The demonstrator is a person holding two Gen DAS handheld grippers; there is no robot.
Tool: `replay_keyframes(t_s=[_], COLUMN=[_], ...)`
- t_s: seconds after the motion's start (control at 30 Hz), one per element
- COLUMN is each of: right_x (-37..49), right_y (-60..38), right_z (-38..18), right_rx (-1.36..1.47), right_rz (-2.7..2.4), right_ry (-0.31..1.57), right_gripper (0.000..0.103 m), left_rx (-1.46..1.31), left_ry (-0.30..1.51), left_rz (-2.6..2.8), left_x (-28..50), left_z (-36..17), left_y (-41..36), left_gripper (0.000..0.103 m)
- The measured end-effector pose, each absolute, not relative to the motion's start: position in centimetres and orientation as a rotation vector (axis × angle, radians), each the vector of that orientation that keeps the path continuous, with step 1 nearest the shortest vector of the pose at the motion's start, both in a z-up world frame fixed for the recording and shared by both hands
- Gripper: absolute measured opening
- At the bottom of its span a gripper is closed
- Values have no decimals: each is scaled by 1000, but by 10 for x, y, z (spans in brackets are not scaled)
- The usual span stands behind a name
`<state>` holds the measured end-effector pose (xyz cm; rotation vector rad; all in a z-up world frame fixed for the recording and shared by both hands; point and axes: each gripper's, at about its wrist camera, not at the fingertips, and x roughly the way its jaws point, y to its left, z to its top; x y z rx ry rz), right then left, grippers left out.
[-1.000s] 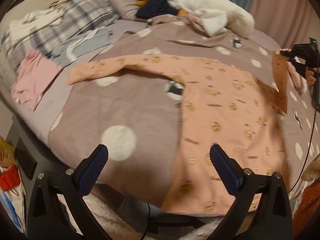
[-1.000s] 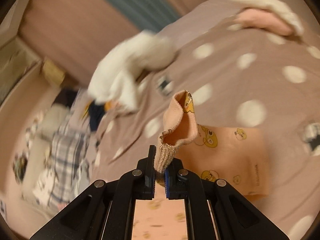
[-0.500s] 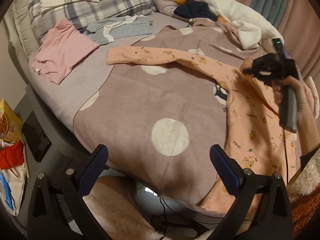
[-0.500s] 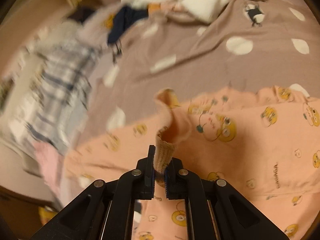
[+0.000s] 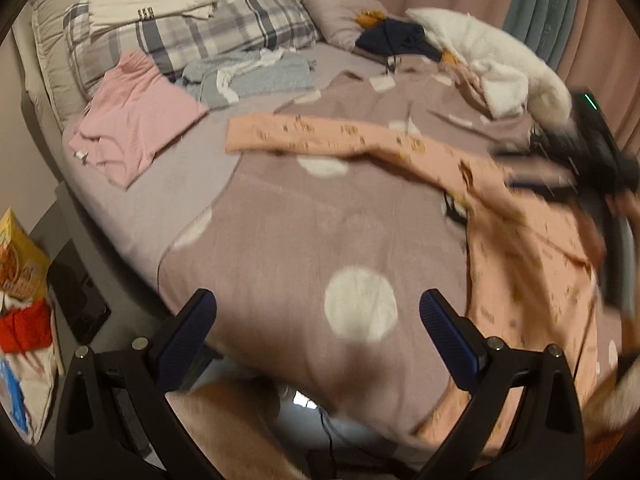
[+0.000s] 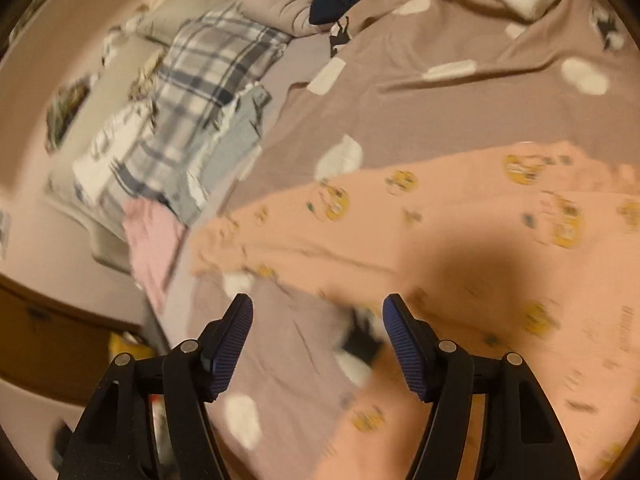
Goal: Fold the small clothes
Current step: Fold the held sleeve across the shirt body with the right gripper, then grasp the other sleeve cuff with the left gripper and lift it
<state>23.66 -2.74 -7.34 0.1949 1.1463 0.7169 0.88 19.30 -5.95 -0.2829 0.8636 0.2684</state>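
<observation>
A peach long-sleeved top with yellow cartoon prints (image 5: 520,248) lies on the mauve dotted blanket (image 5: 320,220), one sleeve (image 5: 320,140) stretched to the left. It fills the right of the right wrist view (image 6: 500,240). My left gripper (image 5: 316,320) is open and empty above the blanket's near edge. My right gripper (image 6: 318,336) is open and empty just above the top; it shows blurred at the right of the left wrist view (image 5: 576,160).
A pink garment (image 5: 132,116) and a light blue one (image 5: 248,76) lie at the left of the bed. Plaid pillows (image 5: 192,32), a white fleece (image 5: 492,64) and dark clothes (image 5: 392,38) lie at the back. Bags (image 5: 20,320) stand on the floor at the left.
My right gripper carried the sleeve cuff left across the top, then opened and let it go. My left gripper swung left, staying open.
</observation>
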Motion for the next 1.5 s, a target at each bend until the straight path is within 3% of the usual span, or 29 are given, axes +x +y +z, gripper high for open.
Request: replay_keyframes(t_s=[0.33,0.47,0.87,1.1,1.27,1.4,1.47,1.5], right_x=[143,119,94,95,105,114,118,120], right_y=[-116,-147,-195,-213,-221,-220,-220,-220], right_z=[-89,-99,-98,-103,-111,-118,-125,-130], right_rx=[-53,14,65,37,57,48,64,79], right_rz=[392,298,127,69,47,11,0,-4], right_ry=[1024,1026,1024,1049,1073,1099,1121,1139], right_gripper=[69,76,76,76,76,76,76,76], left_rx=[-526,-664,-1220,-1182,-1086,-1023,-1021,-1027], left_ry=[791,797,840,741,742,760,756,742], left_rz=[204,117,-47,93,183,215,274,293], left_x=[83,103,160,172,182,189,186,185], left_z=[-72,-86,-151,-133,-132,-135,-136,-136], left_y=[280,300,357,386,392,391,395,396], left_gripper=[102,102,102,100,61,37,9,7])
